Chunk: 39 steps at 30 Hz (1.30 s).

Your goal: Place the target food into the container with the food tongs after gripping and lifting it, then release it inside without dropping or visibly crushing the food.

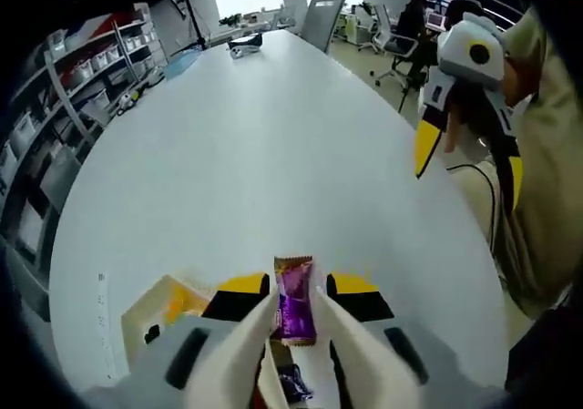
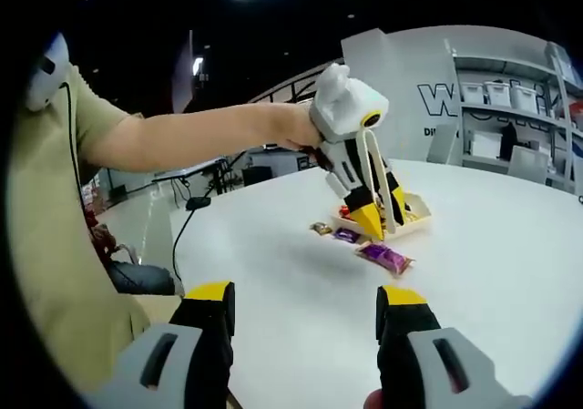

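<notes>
My left gripper (image 1: 297, 286) is shut on white food tongs (image 1: 351, 341). A purple-wrapped candy bar (image 1: 294, 307) shows between the two tong arms. In the right gripper view this candy bar (image 2: 384, 257) lies flat on the white table (image 2: 510, 272), just in front of the downward-pointing left gripper (image 2: 373, 213) and its tongs (image 2: 367, 168); I cannot tell whether the tongs touch it. The cream container (image 1: 150, 313) sits to the left of the tongs, with orange and dark pieces in it. My right gripper (image 2: 305, 313) is open, holds nothing and hangs beyond the table edge (image 1: 471, 165).
Two smaller wrapped candies (image 2: 346, 235) (image 2: 321, 229) lie beside the bar, and one purple piece (image 1: 293, 386) sits under the tongs. The person's arm (image 2: 200, 131) reaches over the table. Shelving (image 1: 55, 108) lines the left side, with office chairs (image 1: 392, 40) at the back.
</notes>
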Available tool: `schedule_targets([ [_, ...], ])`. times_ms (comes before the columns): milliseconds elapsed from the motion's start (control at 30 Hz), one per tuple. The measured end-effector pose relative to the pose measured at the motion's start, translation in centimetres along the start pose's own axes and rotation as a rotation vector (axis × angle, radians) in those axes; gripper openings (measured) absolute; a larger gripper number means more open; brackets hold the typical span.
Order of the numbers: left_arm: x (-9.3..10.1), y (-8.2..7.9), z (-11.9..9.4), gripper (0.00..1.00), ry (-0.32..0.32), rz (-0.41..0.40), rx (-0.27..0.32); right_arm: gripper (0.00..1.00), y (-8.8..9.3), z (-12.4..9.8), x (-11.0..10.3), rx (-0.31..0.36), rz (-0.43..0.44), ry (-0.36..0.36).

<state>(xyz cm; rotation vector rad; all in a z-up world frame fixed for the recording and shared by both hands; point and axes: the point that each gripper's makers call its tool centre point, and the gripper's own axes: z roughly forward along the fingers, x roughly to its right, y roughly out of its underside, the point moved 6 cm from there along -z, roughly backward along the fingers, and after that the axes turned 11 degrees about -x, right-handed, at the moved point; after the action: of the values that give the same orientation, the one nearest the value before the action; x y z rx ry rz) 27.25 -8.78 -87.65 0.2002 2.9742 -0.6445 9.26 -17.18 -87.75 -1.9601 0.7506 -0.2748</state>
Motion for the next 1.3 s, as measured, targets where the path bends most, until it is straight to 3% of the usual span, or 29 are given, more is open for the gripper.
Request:
schedule_targets([
  [1300,-0.4,1.1,2.8,0.24,-0.065,-0.004,-0.045,0.61,-0.1,0.0,0.2,0.001,-0.001,-0.001],
])
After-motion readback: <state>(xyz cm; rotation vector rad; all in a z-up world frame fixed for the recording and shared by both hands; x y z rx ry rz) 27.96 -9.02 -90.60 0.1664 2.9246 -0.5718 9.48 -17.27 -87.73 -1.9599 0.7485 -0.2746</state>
